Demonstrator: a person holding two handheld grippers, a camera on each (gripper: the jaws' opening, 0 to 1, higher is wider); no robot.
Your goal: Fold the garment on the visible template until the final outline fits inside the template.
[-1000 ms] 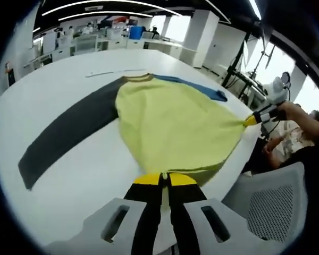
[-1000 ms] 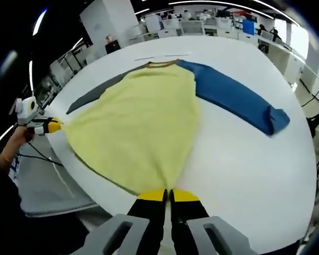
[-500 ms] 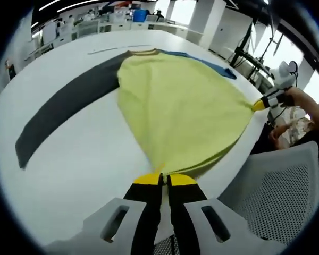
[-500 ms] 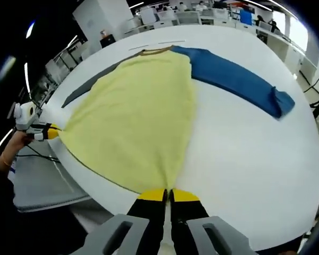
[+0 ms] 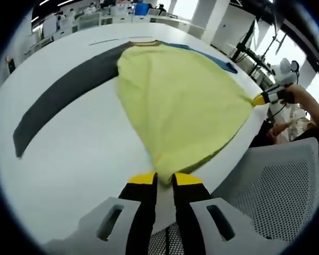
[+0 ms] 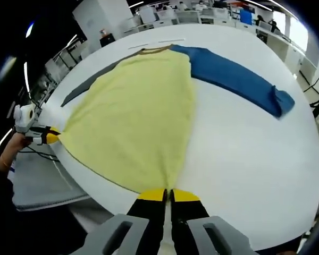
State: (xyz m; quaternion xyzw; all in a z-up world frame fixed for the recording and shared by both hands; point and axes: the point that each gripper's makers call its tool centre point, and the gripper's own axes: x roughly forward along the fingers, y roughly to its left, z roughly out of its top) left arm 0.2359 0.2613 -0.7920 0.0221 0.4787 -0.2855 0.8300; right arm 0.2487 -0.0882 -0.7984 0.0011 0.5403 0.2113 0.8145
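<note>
now garment [image 5: 181, 101] hem nearer table [image 5: 69, 159] edge

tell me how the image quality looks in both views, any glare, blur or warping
Left gripper view: fisheye bends the white table into a dome; bright window glare at upper right; the yellow garment is slightly soft; the left gripper is sharp. Right gripper view: same curved warp; ceiling strip lights streak along the top; the blue sleeve and right gripper are crisp, lit evenly with little shadow.

Bright overhead strip lighting, fisheye-warped, soft edges
</note>
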